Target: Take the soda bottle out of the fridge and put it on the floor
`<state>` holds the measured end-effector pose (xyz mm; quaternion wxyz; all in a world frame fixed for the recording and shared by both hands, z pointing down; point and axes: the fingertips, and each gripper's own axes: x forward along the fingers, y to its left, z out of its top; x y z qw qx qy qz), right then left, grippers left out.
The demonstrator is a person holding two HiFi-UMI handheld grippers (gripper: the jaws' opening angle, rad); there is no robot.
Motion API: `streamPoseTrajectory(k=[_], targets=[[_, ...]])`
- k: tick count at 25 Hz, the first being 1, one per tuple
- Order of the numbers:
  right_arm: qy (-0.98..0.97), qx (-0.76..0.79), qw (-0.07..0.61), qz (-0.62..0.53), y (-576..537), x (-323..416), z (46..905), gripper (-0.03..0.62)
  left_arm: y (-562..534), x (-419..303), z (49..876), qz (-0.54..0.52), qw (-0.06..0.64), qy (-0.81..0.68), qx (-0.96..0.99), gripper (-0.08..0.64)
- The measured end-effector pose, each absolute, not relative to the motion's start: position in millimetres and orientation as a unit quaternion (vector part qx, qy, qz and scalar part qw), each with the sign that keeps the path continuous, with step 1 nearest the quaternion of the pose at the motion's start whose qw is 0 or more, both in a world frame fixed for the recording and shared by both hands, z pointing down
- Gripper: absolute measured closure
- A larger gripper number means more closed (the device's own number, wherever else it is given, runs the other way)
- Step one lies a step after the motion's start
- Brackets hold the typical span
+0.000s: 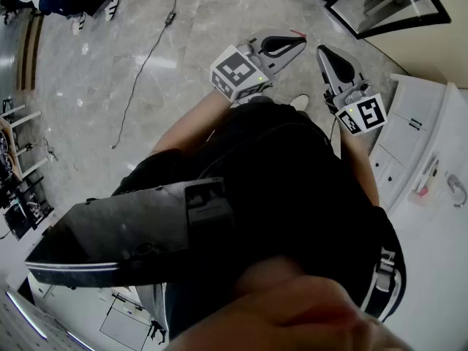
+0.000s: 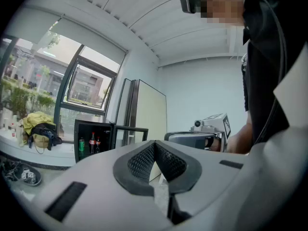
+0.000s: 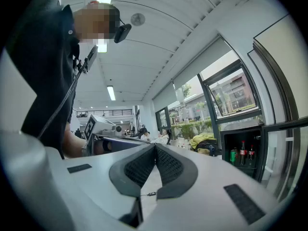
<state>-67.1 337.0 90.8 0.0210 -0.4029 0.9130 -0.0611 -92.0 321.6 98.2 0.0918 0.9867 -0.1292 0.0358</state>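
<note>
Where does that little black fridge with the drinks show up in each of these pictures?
Head view: not clearly shown; the dark frame at top right may be its door.
Left gripper view: the fridge sits left of centre, door open.
Right gripper view: at the right edge, low.
Shared landmark: the big window above it in both gripper views.

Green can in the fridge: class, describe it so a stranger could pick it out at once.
Below the big window stands a small black fridge, door open. On its shelf the green can is leftmost in the left gripper view: short and green, beside two taller dark bottles with red labels.
</note>
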Motion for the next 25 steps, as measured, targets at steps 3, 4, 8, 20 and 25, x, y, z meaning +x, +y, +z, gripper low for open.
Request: streamPoseTrajectory(k=[3, 4, 8, 20, 25], targets=[[0.913, -0.403, 0.019, -0.064, 337, -71, 92, 0.578, 321, -96, 100, 0.035, 0.094, -0.133, 0.986, 0.558], [0.913, -0.403, 0.019, -0.065, 338, -73, 93, 0.578, 322, -98, 100, 0.036, 0.096, -0.135, 0.986, 0.558], [0.913, -0.402, 0.018, -0.066, 339, -80, 94, 0.578, 323, -105, 101, 0.037, 0.098, -0.136, 0.985, 0.56], [0.908, -0.413, 0.035, -0.061, 332, -106, 92, 0.578, 315, -136, 108, 0.037, 0.103, -0.134, 0.985, 0.558], [0.907, -0.416, 0.033, -0.057, 326, -119, 96, 0.578, 307, -149, 108, 0.031, 0.1, -0.124, 0.987, 0.558]])
